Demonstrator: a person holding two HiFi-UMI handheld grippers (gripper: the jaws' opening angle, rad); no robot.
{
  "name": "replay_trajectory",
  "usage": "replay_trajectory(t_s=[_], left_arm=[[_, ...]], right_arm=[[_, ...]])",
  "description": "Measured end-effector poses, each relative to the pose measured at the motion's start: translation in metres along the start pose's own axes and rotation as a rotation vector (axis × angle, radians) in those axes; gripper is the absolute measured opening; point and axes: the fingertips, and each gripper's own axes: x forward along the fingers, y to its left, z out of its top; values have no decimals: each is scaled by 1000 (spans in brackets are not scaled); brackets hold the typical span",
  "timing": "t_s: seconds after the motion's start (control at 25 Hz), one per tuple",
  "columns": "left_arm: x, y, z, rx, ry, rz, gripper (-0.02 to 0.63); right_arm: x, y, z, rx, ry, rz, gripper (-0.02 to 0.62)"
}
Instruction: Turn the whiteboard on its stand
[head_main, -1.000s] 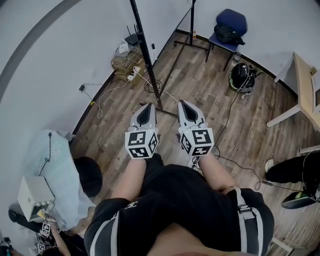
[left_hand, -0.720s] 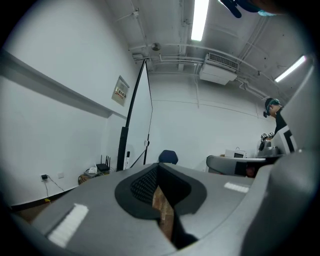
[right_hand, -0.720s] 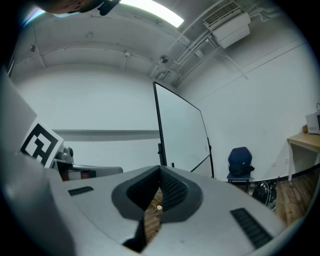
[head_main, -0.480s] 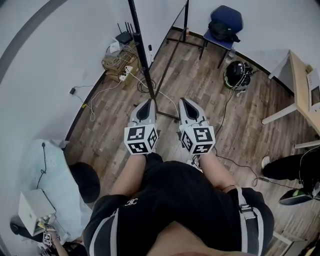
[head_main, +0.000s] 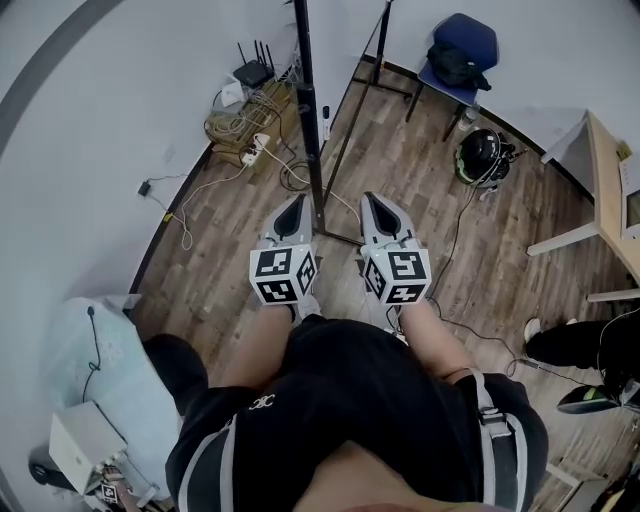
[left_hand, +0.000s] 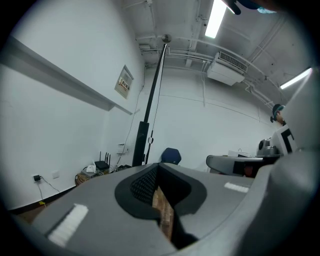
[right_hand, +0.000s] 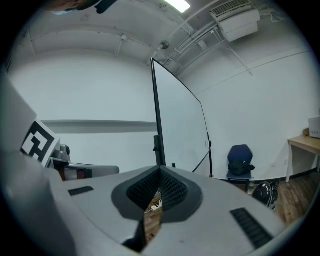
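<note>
The left gripper (left_hand: 157, 169) has its two jaws pressed together, and nothing is between them. The right gripper (right_hand: 160, 172) has its jaws pressed together too, with only a thin crack below the tips, and it holds nothing.

From above, the left gripper (head_main: 294, 206) and the right gripper (head_main: 372, 203) sit side by side, both pointing forward over the brown wooden floor (head_main: 420, 210). The person's arms and black shorts are just behind them.

The whiteboard (right_hand: 180, 135) stands right in front of the grippers, turned so its thin black edge faces them. Neither gripper touches it. Its black stand (head_main: 311, 140) comes up from the floor between the two gripper tips, a little ahead of them.

Past the whiteboard, a blue chair (head_main: 462, 50) with a black bag (head_main: 455, 68) on it stands by the wall. A dark helmet (head_main: 481, 155) lies on the floor near the chair. To the left, a router (head_main: 250, 72) and a pile of wires (head_main: 245, 125) sit by the white wall. A light wooden table (head_main: 603, 170) is at the right
</note>
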Motion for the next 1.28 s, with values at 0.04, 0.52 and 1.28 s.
replay_trajectory(t_s=[0.04,0.52,1.28], left_arm=[[5,10,3,0,-1,-7,8],[57,63,14,10,42,-71,8],[138,59,17,92,55,-10,199]], right_arm=[[10,3,1,-1,1,-7,5],[66,-6,-4,17,38,-114,5],[38,-83,-2,38,45,-158,5]])
